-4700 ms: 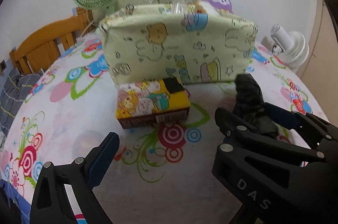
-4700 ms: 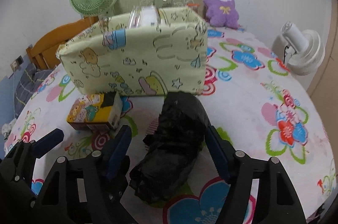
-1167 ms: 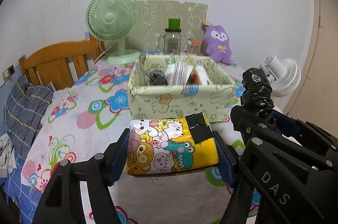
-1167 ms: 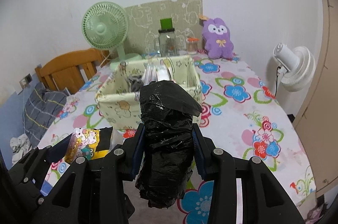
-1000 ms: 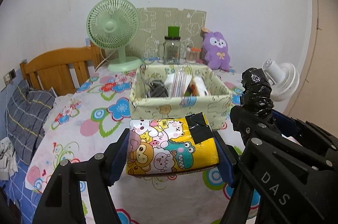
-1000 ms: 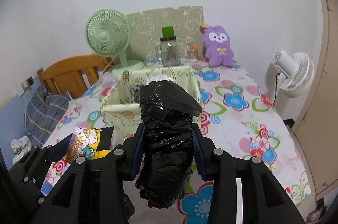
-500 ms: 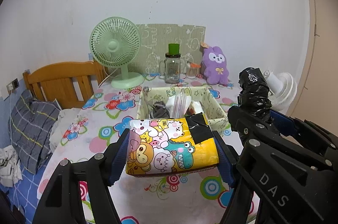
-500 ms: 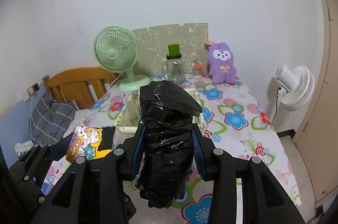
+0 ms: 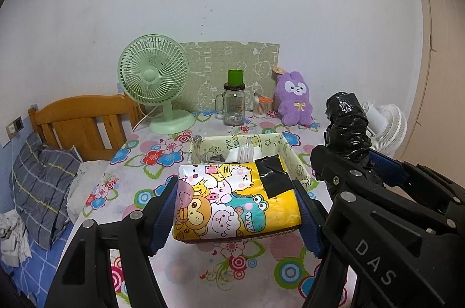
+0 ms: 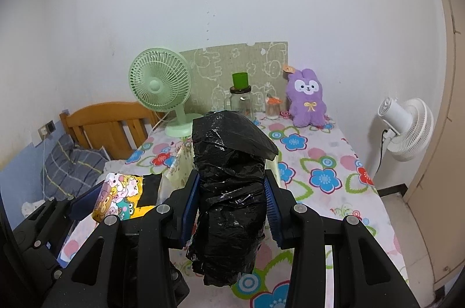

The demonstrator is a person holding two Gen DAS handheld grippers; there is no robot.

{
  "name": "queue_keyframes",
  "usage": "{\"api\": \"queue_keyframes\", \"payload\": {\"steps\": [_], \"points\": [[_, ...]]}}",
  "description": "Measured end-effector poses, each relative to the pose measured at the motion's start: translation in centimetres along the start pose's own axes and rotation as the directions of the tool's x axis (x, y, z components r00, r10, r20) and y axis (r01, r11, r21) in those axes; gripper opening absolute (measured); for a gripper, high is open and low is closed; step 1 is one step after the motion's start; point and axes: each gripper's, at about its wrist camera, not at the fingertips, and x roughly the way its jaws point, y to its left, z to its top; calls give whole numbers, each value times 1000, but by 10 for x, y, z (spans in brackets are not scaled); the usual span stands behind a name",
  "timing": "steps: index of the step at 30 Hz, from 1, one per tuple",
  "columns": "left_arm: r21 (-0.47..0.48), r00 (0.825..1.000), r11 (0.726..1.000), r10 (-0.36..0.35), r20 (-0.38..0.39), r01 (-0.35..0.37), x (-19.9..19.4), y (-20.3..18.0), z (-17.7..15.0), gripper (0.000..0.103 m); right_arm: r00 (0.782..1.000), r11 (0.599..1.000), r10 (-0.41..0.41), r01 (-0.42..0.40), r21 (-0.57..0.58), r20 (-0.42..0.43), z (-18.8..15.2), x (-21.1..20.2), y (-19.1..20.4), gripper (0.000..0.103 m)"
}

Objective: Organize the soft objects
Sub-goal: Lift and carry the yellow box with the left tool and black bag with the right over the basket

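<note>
My left gripper [image 9: 235, 209] is shut on a cartoon-printed yellow tissue pack [image 9: 232, 200] with a black tape patch, held in the air above the table. My right gripper [image 10: 231, 206] is shut on a bundle wrapped in black plastic [image 10: 231, 191], also lifted. In the left wrist view the black bundle [image 9: 347, 127] sticks up at the right. The tissue pack [image 10: 122, 197] shows at the lower left of the right wrist view. Behind and below both sits the pale yellow fabric bin [image 9: 293, 159] with several items inside, largely hidden by the black bundle in the right wrist view.
On the flower-print tablecloth [image 9: 139, 191] at the back stand a green fan [image 9: 154, 84], a glass jar with a green lid [image 9: 234, 104], a small jar [image 9: 260, 107] and a purple plush rabbit [image 9: 293, 98]. A wooden chair [image 9: 81, 122] stands left, a white fan [image 10: 407, 127] right.
Both grippers have risen with their loads since a second ago. The bin and table now look smaller and lower. Neither grip has changed.
</note>
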Motion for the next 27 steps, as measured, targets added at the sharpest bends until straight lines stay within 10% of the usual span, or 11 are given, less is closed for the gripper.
{"api": "queue_keyframes", "payload": {"steps": [27], "points": [[1,1000,1000,2,-12,-2,65,6,27,75,1000,1000,17,-17,6,-8,29,69,-12,44]]}}
